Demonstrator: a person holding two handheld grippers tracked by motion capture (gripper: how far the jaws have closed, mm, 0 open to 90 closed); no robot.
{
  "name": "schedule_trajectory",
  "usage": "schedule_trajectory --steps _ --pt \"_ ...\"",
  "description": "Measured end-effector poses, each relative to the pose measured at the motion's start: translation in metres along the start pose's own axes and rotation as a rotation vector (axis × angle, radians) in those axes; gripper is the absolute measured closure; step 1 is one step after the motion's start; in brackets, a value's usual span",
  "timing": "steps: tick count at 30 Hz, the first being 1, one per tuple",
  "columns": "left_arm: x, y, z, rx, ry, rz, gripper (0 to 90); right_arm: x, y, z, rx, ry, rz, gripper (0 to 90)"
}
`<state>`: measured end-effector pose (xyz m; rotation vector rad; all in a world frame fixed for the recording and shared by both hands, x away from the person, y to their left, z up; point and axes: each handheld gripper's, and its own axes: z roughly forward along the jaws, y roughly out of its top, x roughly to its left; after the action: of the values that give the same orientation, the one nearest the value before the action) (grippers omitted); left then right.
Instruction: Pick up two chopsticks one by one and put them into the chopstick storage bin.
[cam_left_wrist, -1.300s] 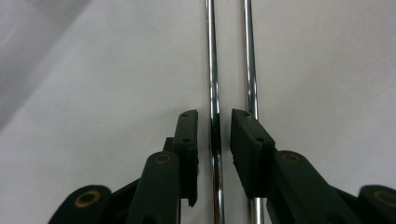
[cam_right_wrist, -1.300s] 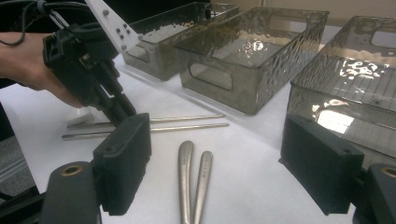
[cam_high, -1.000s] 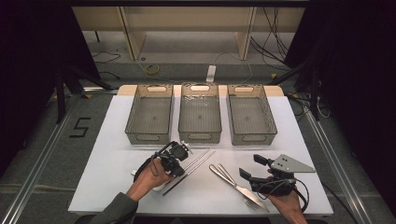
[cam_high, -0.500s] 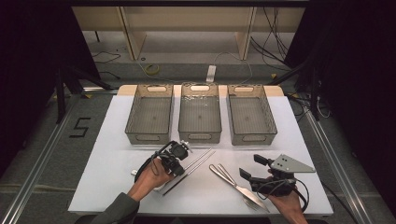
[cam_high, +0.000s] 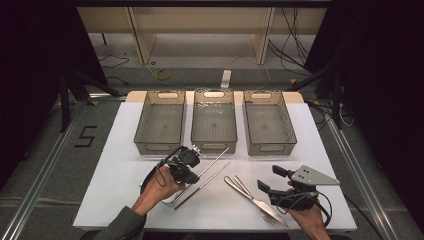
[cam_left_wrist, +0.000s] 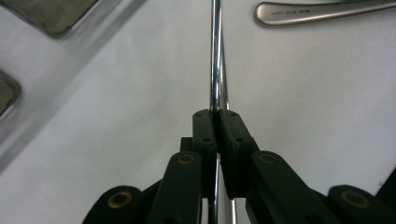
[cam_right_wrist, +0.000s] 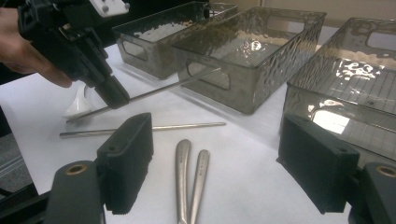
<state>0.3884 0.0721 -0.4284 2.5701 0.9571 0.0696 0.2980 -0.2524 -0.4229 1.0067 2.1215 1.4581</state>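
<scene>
The left hand-held gripper (cam_high: 192, 161) is clamping a metal rod (cam_left_wrist: 215, 51) between its closed jaws, the rod running forward past the tips, raised at an angle above the bench (cam_high: 125, 175). A second rod (cam_right_wrist: 140, 129) is lying flat just below it. The right hand-held gripper (cam_right_wrist: 219, 163) is standing with its jaws wide apart and holding nothing, with two cutlery handles (cam_right_wrist: 189, 177) lying on the bench between them. Three bins (cam_high: 214, 120) are sitting beyond.
</scene>
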Motion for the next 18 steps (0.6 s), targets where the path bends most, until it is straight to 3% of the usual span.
schedule_trajectory --steps 3,11,18 --pt "-0.002 0.001 -0.006 -0.016 -0.009 0.004 85.3 0.0 0.0 0.0 0.003 0.0 -0.001 27.1" --pt "0.0 0.004 -0.034 -0.125 -0.024 -0.016 85.2 -0.001 0.0 0.0 0.004 -0.001 0.001 27.1" --pt "0.016 0.006 -0.059 -0.193 -0.029 -0.043 85.2 0.0 0.0 0.0 0.006 -0.002 0.001 27.2"
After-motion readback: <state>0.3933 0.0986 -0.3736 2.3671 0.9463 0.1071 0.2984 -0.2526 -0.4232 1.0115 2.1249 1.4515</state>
